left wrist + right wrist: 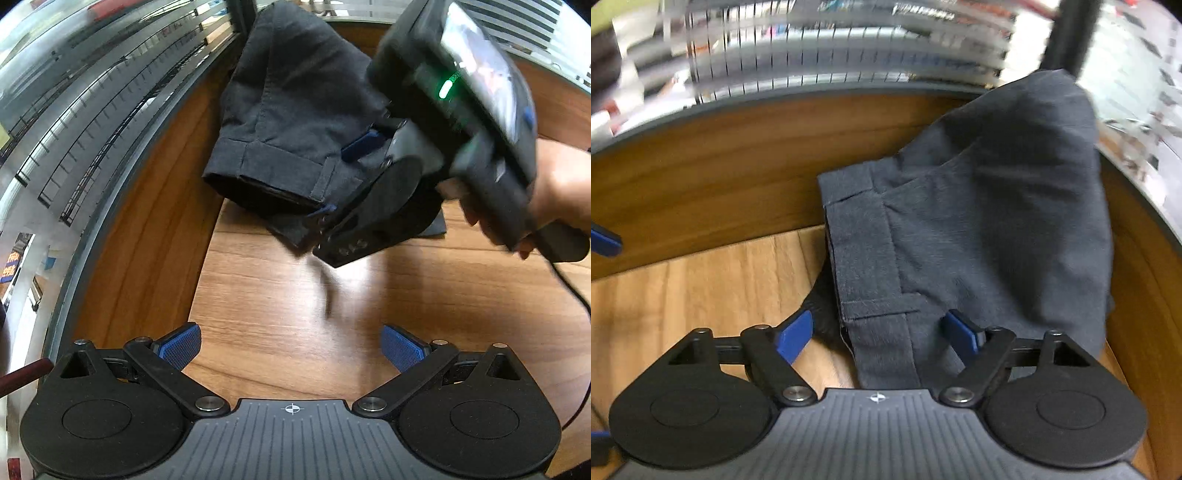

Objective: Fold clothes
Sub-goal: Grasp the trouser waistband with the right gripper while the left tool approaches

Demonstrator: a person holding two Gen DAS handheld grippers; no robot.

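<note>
A: Where are the trousers?

B: The dark grey trousers [295, 110] lie folded on the wooden tabletop [332, 314], in the upper middle of the left wrist view. Their long axis runs from the waistband [280, 173] at mid-frame up toward the top edge, where the far end lies beside the glass partition [92, 110].

A: And from the other camera?

B: In the right wrist view the trousers [997, 206] fill the centre and right, waistband [864, 251] toward the lower centre, the bundle stretching up to the upper right.

A: The right gripper?

B: The right gripper [879, 334] has its blue pads spread, one on each side of the waistband end; the left pad is clear of the fabric and the right one sits at its surface, so it is released and clamps nothing. From the left wrist view it [340, 177] leans over the near end of the trousers, a hand [554, 192] on its handle at the right.

A: The left gripper?

B: The left gripper [291, 350] is spread wide over bare tabletop at lower centre, apart from the cloth.
</note>
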